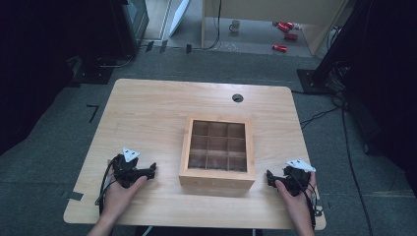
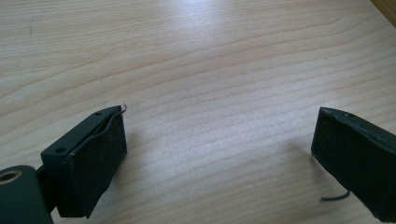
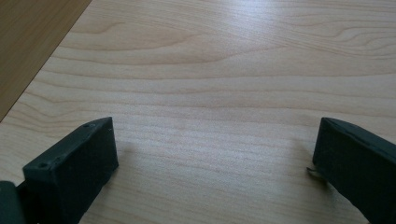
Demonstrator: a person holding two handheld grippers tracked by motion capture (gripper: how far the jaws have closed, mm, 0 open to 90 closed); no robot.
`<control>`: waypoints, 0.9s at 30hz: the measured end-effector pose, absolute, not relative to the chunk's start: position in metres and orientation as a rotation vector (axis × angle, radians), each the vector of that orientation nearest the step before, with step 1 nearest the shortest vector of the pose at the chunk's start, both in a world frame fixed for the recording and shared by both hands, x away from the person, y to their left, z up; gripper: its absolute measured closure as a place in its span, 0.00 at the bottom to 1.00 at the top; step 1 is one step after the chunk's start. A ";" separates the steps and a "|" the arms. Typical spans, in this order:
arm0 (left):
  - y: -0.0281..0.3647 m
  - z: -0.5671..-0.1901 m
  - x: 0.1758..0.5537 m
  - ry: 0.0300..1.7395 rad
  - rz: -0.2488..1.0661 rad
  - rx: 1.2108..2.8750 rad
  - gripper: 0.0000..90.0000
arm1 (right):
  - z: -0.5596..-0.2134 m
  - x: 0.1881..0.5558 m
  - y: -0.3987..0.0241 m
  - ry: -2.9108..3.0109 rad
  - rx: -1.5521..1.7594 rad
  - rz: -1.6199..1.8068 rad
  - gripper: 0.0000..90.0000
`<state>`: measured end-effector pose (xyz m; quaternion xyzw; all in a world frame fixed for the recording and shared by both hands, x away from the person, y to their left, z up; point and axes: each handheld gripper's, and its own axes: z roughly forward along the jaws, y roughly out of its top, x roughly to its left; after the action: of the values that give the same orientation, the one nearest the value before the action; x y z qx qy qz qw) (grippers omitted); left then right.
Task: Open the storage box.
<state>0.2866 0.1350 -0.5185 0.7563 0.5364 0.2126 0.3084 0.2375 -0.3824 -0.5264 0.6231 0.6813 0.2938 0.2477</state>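
A wooden box (image 1: 217, 177) with a grid of open compartments sits on the table (image 1: 147, 113), right of centre near the front. My left gripper (image 1: 150, 170) rests on the table to the left of the box, held by a hand. In the left gripper view that gripper (image 2: 219, 135) has its jaws wide apart over bare wood, nothing between them. My right gripper (image 1: 269, 177) lies to the right of the box, close to its front corner. The right gripper view shows this gripper (image 3: 217, 144) open too, with the box wall (image 3: 32, 32) at the upper left.
A round cable hole (image 1: 237, 98) is in the table's far side. Cables (image 1: 319, 115) run on the grey floor right of the table. Red cans (image 1: 284, 29) and a mug (image 1: 234, 25) lie on the floor far behind. Black stands flank the table.
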 end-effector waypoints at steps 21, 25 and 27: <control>0.119 -0.502 0.265 1.294 0.557 1.935 0.28 | -0.512 0.223 -0.375 1.715 1.692 1.031 0.46; 0.111 -0.497 0.262 1.210 0.467 1.924 0.57 | -0.507 0.227 -0.364 1.741 1.666 1.082 0.61; 0.103 -0.494 0.261 1.153 0.419 1.927 0.70 | -0.505 0.230 -0.359 1.785 1.629 1.093 0.67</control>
<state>0.2612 0.1027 -0.4936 0.7673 0.4590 0.1669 0.4157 0.2298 -0.3591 -0.5049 0.5960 0.6529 0.3998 0.2423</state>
